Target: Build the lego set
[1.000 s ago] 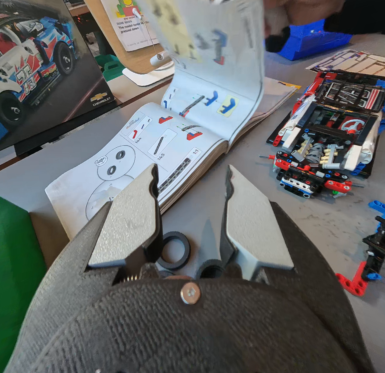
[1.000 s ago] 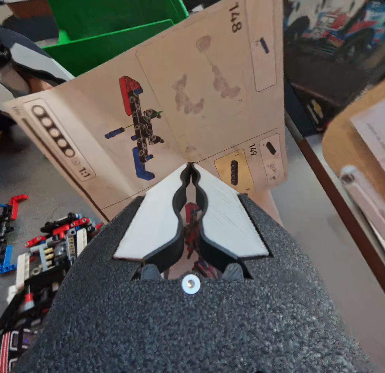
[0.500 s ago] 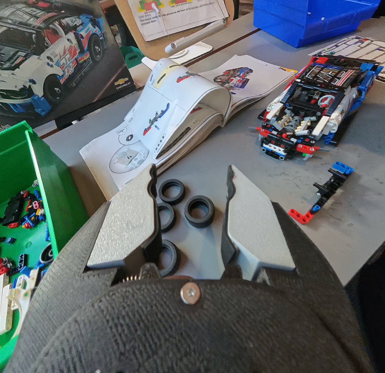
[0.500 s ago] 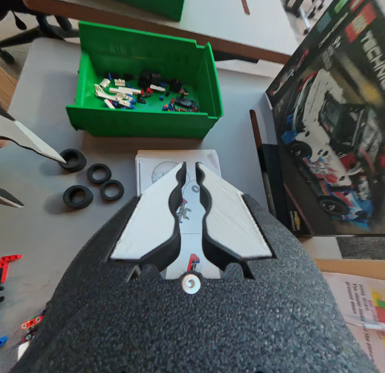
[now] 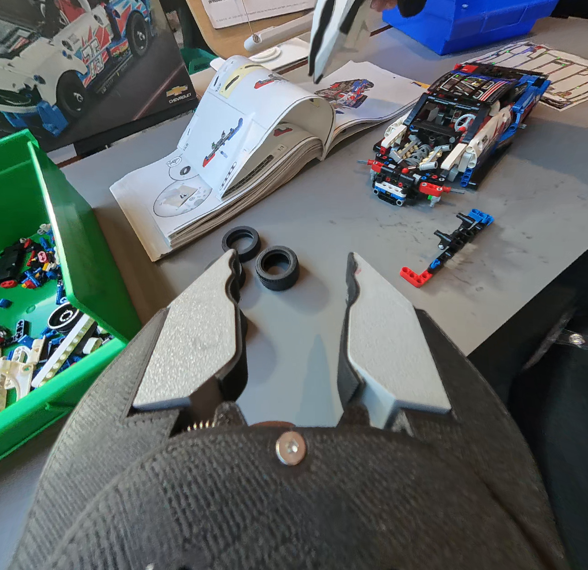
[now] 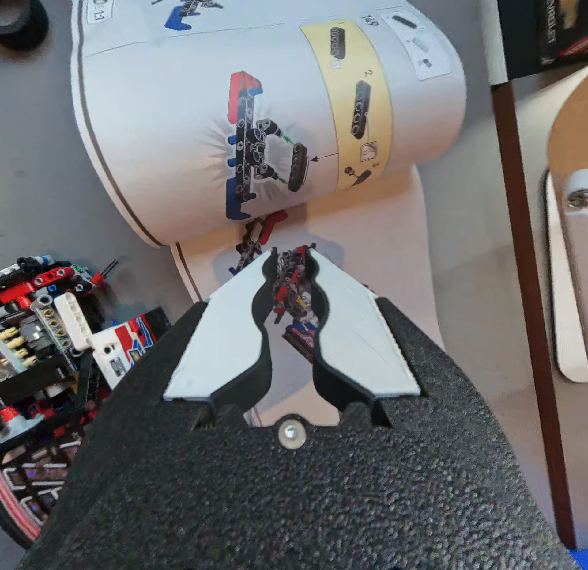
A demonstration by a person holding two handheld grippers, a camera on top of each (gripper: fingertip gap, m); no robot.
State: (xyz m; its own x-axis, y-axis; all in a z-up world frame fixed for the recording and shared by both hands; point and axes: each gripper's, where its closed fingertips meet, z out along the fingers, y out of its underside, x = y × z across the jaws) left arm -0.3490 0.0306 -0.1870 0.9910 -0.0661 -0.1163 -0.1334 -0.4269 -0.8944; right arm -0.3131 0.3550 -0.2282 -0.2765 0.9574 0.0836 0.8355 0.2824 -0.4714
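Observation:
The instruction booklet (image 5: 254, 147) lies open on the grey table, with one page curled up over the spine; it also shows in the right wrist view (image 6: 254, 109). The partly built car (image 5: 455, 131) stands to its right, and it also shows in the right wrist view (image 6: 38, 332). A black beam sub-assembly (image 5: 451, 249) with red and blue ends lies in front of the car. My left gripper (image 5: 292, 258) is open and empty, just short of two black tyres (image 5: 276, 268). My right gripper (image 6: 290, 252) hovers low over the booklet's right-hand page, its jaws slightly apart and empty; it also shows in the left wrist view (image 5: 327, 35).
A green bin (image 5: 79, 236) of loose parts stands at the left. The set's box (image 5: 79, 45) leans behind the booklet. A blue bin (image 5: 477, 13) and a sticker sheet (image 5: 556, 67) are at the back right. A wooden stand (image 6: 569, 140) is right of the booklet. There is about 35 cm between the tips of the two grippers. About 20 cm separates my right fingertips from the partly built car (image 5: 455, 131).
My right gripper let go of the booklet page, rose, then came down close over the booklet. The page fell into a curl. My left gripper drew back from the booklet towards the tyres.

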